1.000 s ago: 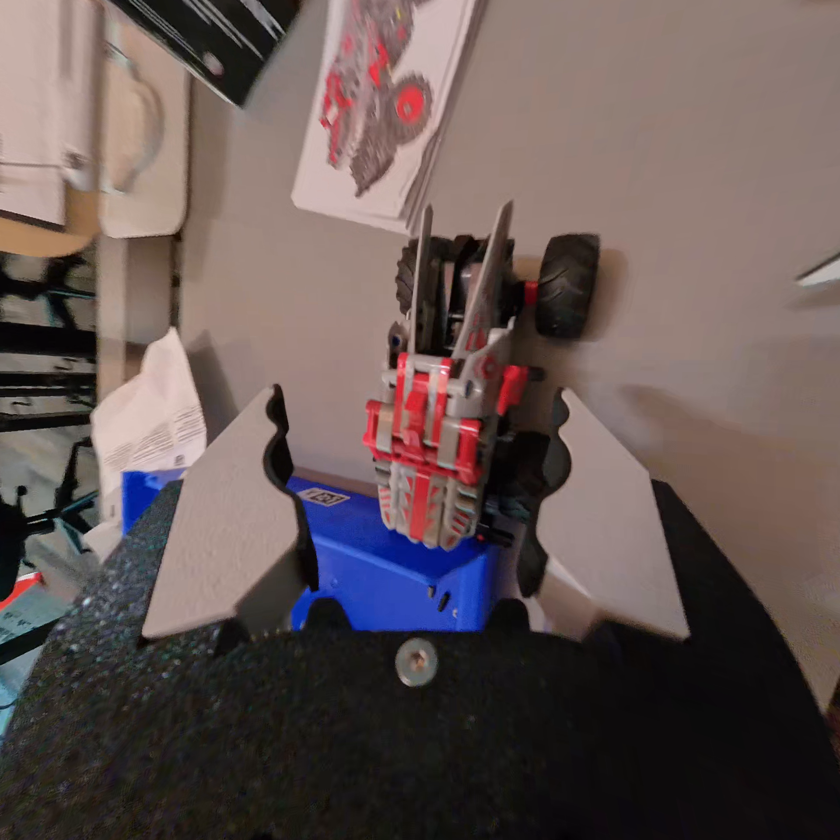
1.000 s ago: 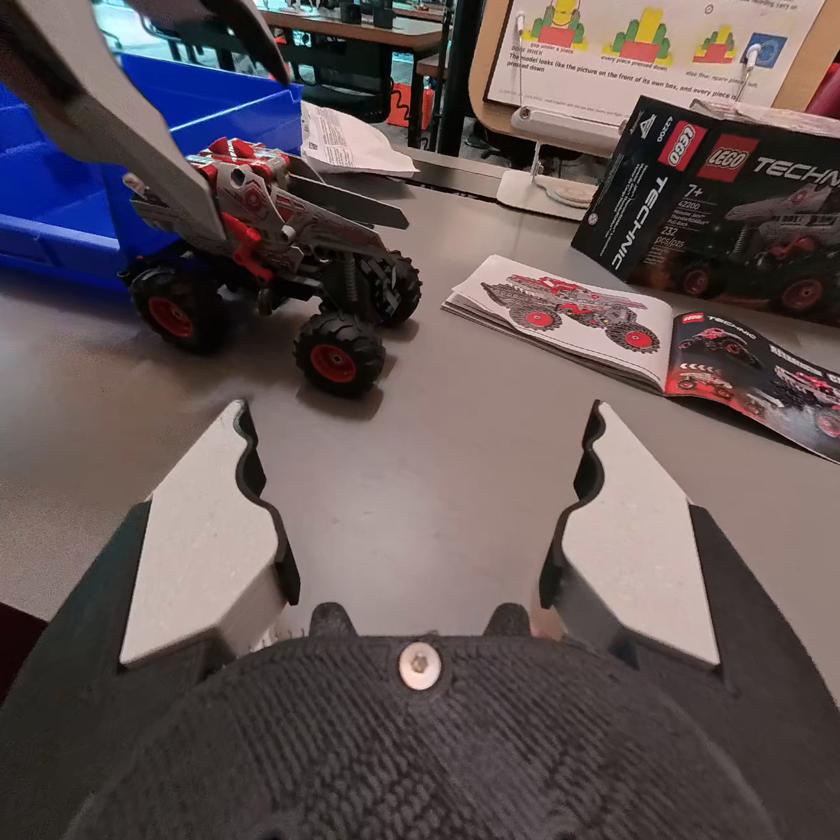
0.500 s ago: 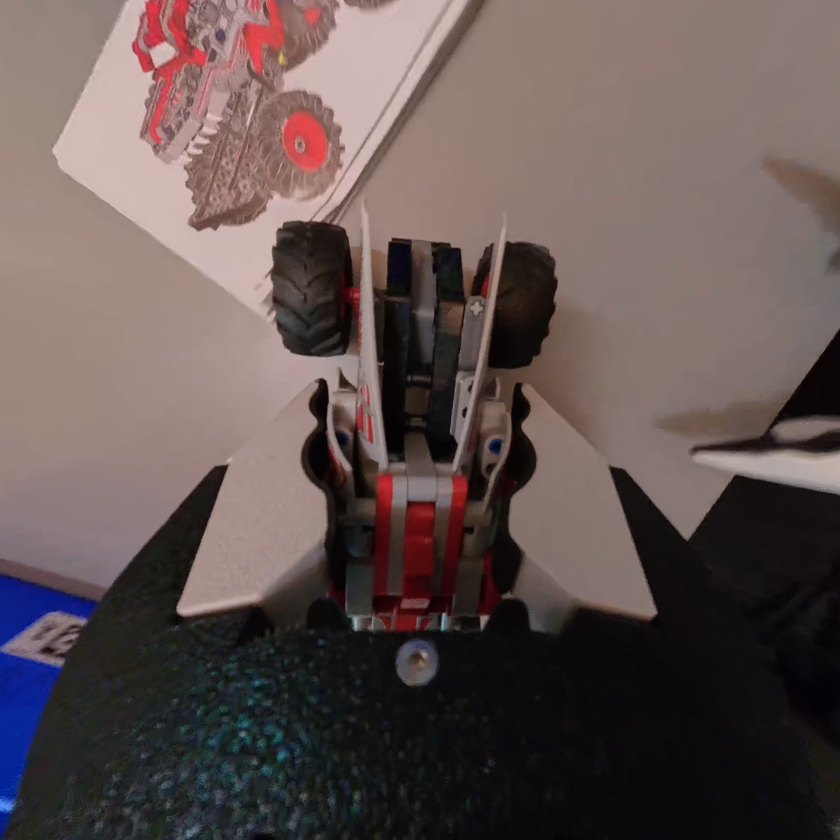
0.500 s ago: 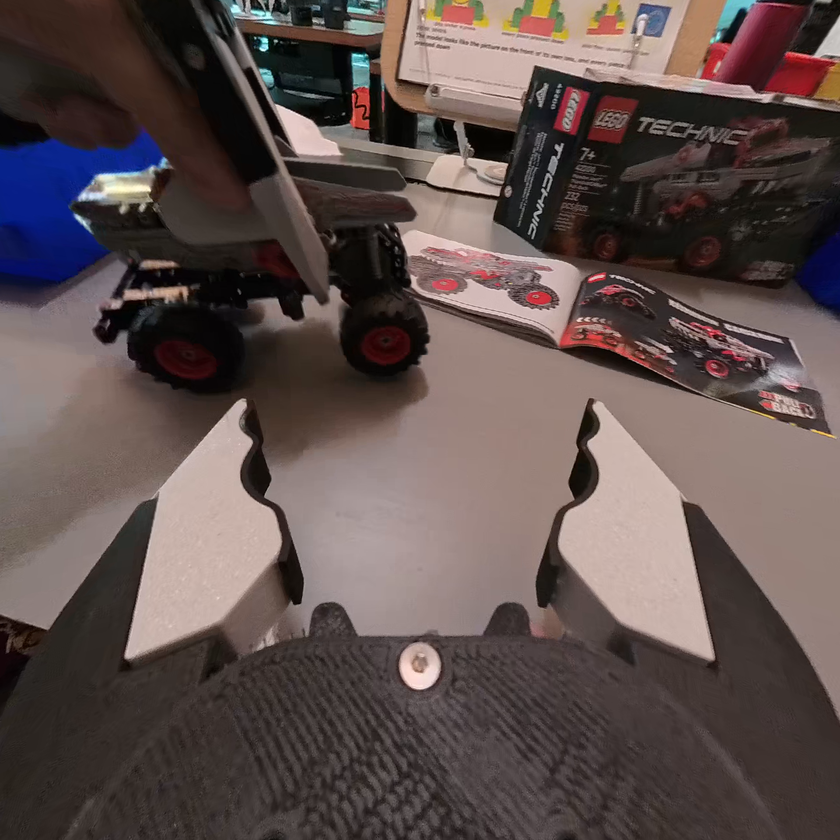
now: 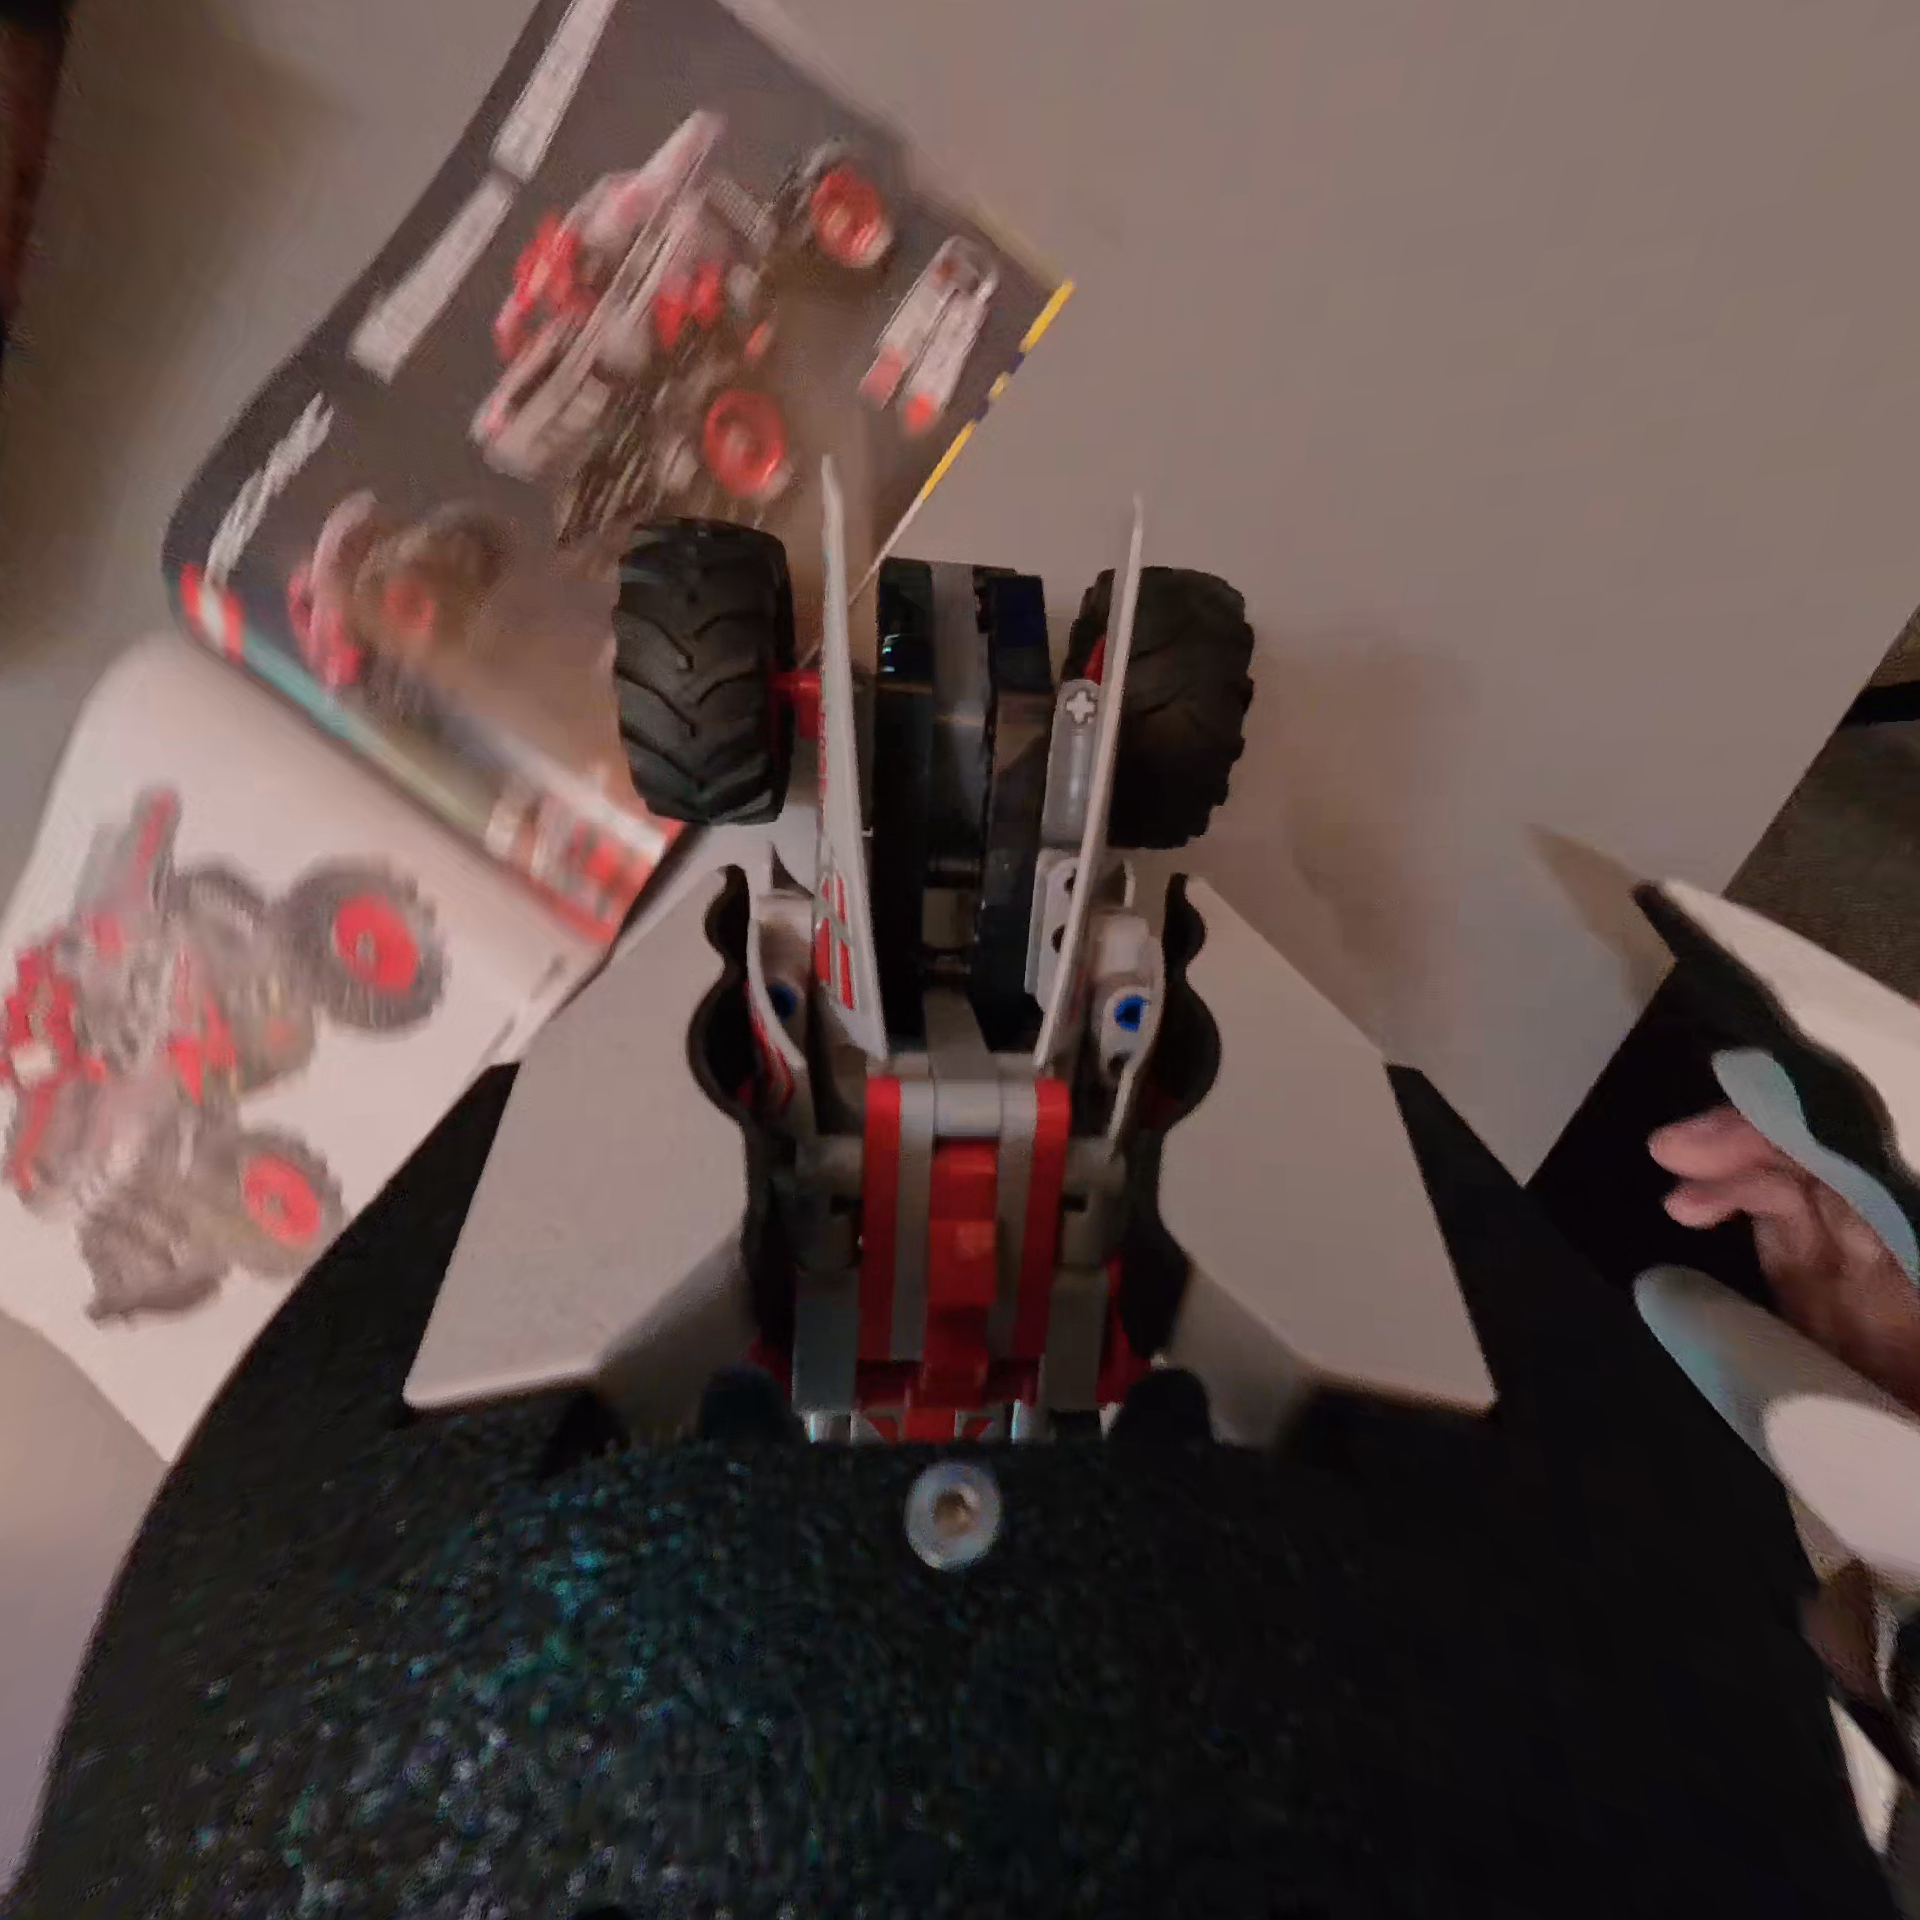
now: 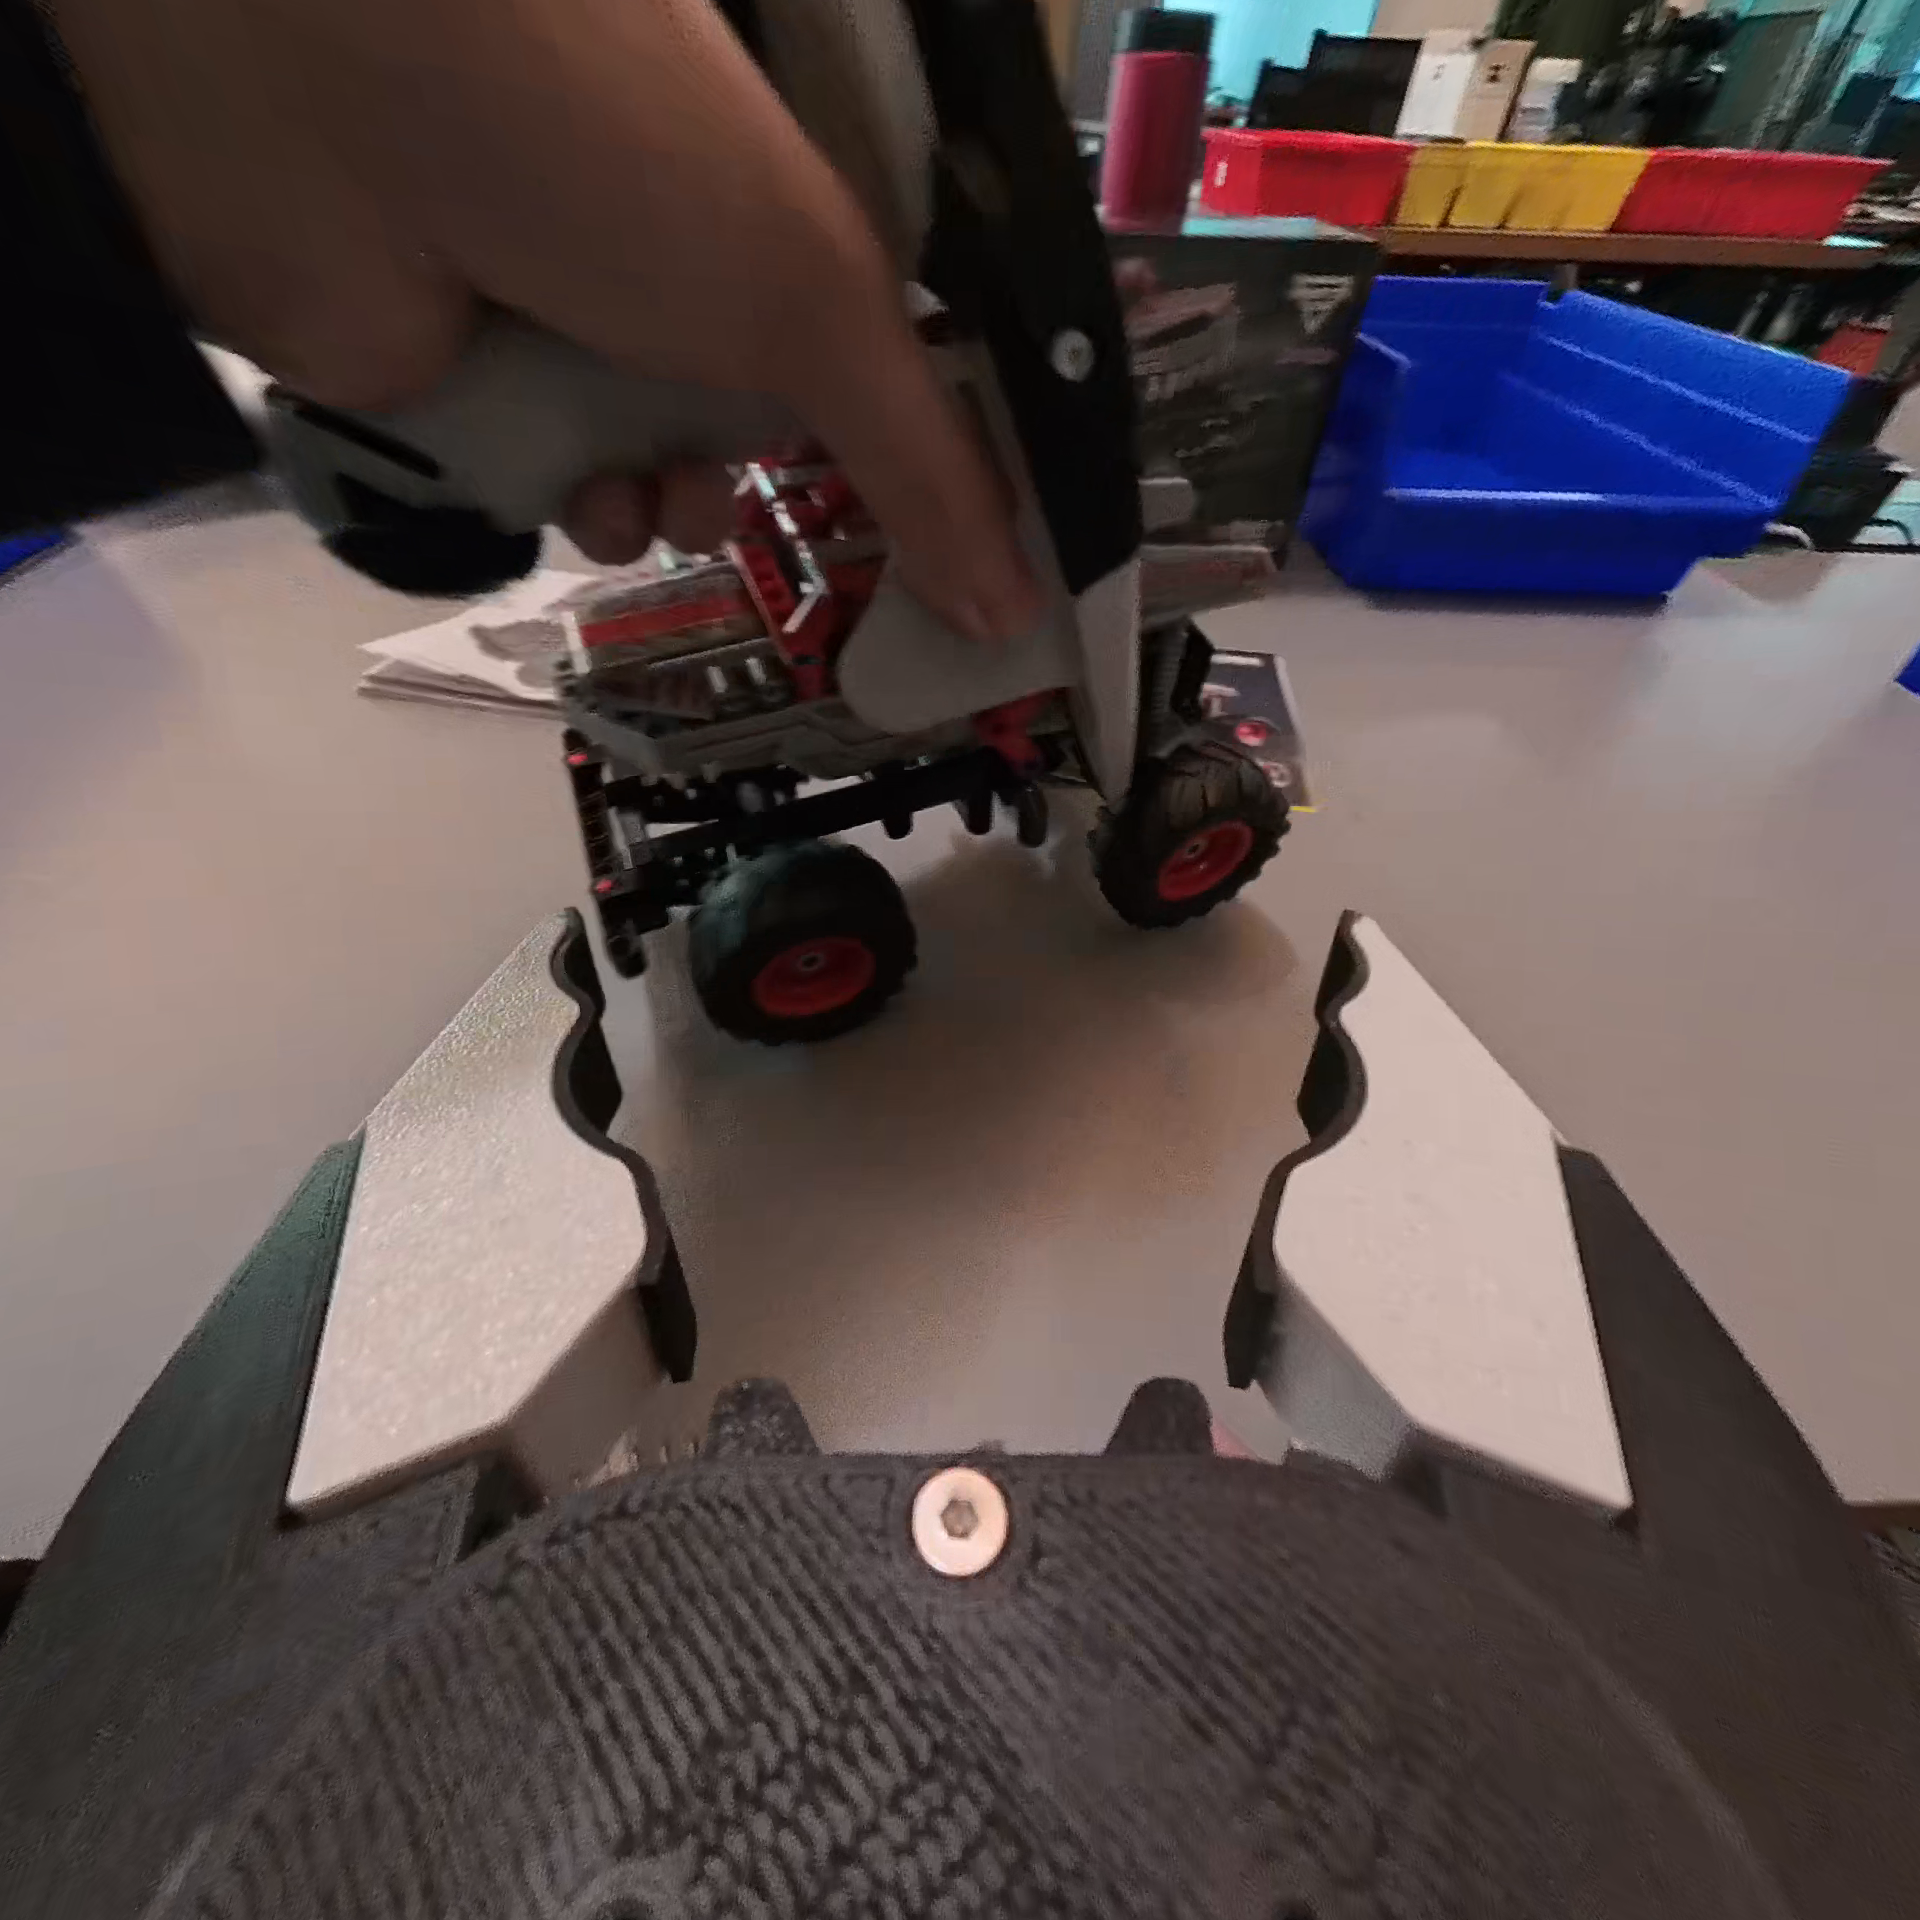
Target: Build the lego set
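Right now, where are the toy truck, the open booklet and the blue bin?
toy truck [image 6: 821,675]: right wrist view, on its grey and red side.
open booklet [image 5: 312,977]: left wrist view, on its white page.
blue bin [image 6: 1538,447]: right wrist view, on its inner wall.

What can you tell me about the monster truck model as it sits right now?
The monster truck model is a built brick vehicle: grey and red body panels, a black frame, black knobby tyres on red hubs. It appears tilted, two near wheels on the grey table. The left gripper is shut on its body from above, fingers on both flanks. The open instruction booklet lies behind it. The right gripper stands open, apart.
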Tool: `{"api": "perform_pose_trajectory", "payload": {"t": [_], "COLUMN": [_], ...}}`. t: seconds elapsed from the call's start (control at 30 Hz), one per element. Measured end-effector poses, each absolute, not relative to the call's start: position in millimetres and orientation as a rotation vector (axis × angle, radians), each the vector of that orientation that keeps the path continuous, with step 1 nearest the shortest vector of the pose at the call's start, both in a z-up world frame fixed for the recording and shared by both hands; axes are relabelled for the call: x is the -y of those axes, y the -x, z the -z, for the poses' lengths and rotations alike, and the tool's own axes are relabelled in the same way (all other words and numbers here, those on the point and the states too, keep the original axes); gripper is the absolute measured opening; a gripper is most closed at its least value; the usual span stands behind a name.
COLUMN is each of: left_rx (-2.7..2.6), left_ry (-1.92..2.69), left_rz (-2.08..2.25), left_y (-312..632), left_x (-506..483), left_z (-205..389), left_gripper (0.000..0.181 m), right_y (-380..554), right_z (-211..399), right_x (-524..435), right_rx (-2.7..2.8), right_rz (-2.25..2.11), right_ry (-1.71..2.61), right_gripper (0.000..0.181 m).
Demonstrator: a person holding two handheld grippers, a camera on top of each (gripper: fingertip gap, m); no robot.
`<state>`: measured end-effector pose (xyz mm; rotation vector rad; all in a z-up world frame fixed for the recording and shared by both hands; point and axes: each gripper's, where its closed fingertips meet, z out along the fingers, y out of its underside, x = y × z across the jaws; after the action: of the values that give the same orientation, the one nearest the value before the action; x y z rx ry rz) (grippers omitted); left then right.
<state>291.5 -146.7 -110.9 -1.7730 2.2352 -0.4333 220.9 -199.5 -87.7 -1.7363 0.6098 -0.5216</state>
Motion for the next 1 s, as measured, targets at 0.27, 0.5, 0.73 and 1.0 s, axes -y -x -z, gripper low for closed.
{"api": "perform_pose_trajectory", "payload": {"t": [0.27, 0.5, 0.73, 1.0], "left_rx": [-2.249, -2.205, -1.94, -1.505], "left_ry": [1.638, 1.553, 1.387, 1.384], "left_rz": [0.449, 0.52, 0.879, 0.925], "left_y": [-405.2, -437.6, -384.9, -176.1], "left_x": [193.1, 200.5, 184.1, 81.1], "left_z": [112.6, 106.8, 21.8, 13.8], "left_gripper": [0.076, 0.09, 0.099, 0.099], "right_y": [-265.1, -301.8, -286.9, -199.0], "right_z": [92.0, 101.1, 108.2, 99.8], "right_x": [254.2, 283.6, 247.0, 151.3], "right_rx": [-0.723, -0.837, -0.853, -0.667], "right_rz": [0.593, 0.619, 0.555, 0.545], "right_ry": [1.717, 1.715, 1.714, 1.767], "right_gripper": [0.134, 0.134, 0.133, 0.134]}}
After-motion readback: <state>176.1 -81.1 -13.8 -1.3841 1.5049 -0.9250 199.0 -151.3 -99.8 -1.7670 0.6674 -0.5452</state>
